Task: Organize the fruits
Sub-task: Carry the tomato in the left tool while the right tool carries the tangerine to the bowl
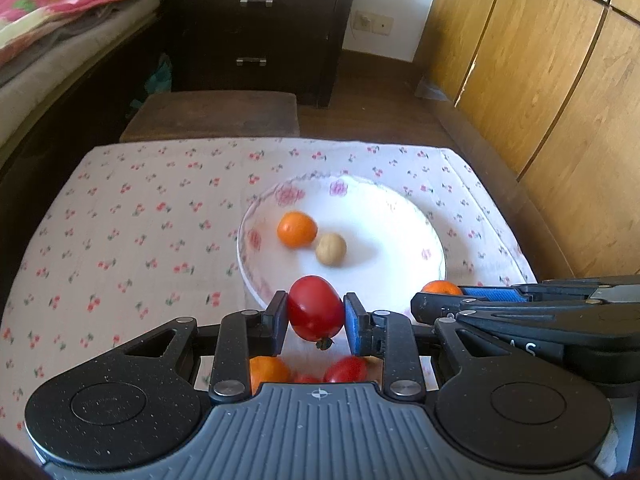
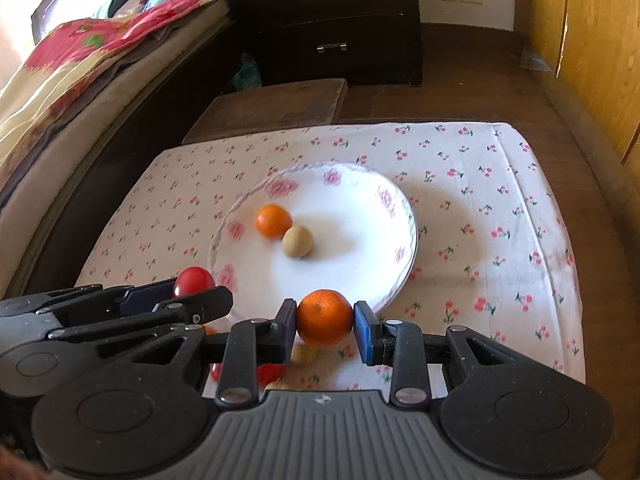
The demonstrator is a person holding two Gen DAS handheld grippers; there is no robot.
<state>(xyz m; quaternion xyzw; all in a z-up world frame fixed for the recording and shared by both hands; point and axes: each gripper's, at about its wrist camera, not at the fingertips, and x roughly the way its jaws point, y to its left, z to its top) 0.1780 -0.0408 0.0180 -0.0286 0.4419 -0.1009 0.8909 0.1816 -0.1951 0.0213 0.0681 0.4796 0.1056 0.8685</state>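
Both cams ride right behind their own tongs, tilted steeply down and close over the counter (image 1: 140, 216). Each looks ahead to the white plate (image 1: 384, 204) beyond the tips, with the other tongs poking in from the side.

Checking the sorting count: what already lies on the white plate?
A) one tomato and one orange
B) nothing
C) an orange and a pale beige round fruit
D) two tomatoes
C: an orange and a pale beige round fruit lie touching on the white plate; the tomato is clamped in the left gripper.
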